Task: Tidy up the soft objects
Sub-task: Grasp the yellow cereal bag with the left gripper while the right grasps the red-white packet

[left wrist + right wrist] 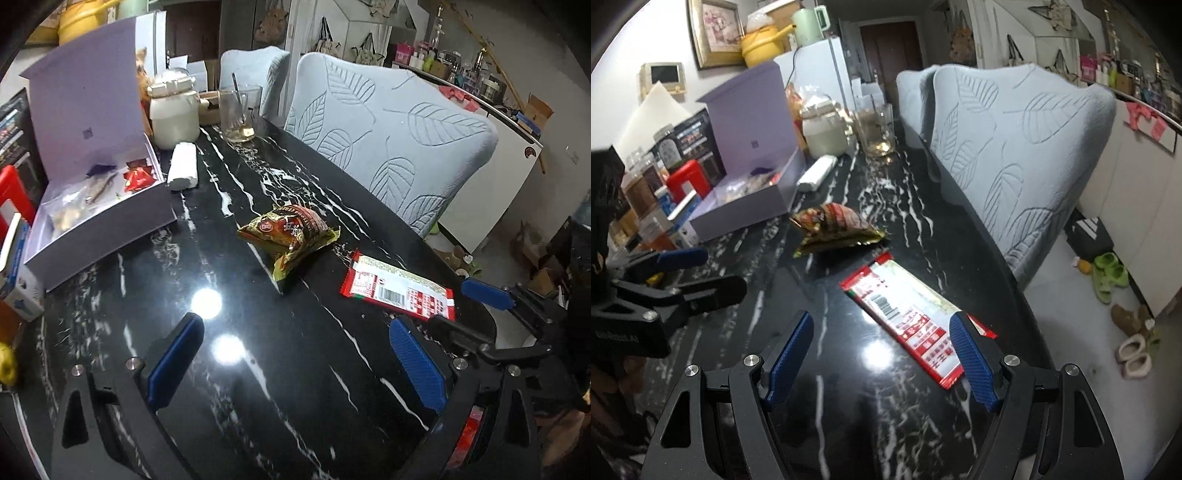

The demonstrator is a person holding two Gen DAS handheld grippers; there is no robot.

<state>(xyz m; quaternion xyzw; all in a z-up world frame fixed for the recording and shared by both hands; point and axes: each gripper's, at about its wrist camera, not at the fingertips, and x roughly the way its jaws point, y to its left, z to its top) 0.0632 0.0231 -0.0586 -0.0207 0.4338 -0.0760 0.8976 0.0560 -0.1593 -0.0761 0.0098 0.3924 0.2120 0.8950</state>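
Both tools hang over the black marbled desk (pixel 258 369). The left hand-held gripper (pixel 295 354) has its jaws wide apart and empty; the right hand-held gripper (pixel 882 354) is also spread, with nothing clamped — its right pad overlaps the near end of the flat red packet (pixel 908 314). The puffy brown snack bag (pixel 290 236) lies further along the desk, near the open lavender box (pixel 103 221).

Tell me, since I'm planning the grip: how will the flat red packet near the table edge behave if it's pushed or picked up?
The red packet lies flat and thin on the glossy table, so it will probably slide rather than lift when nudged. It looks like a film wrapper, likely light and floppy. With part of it close to the edge, a push could send it off.
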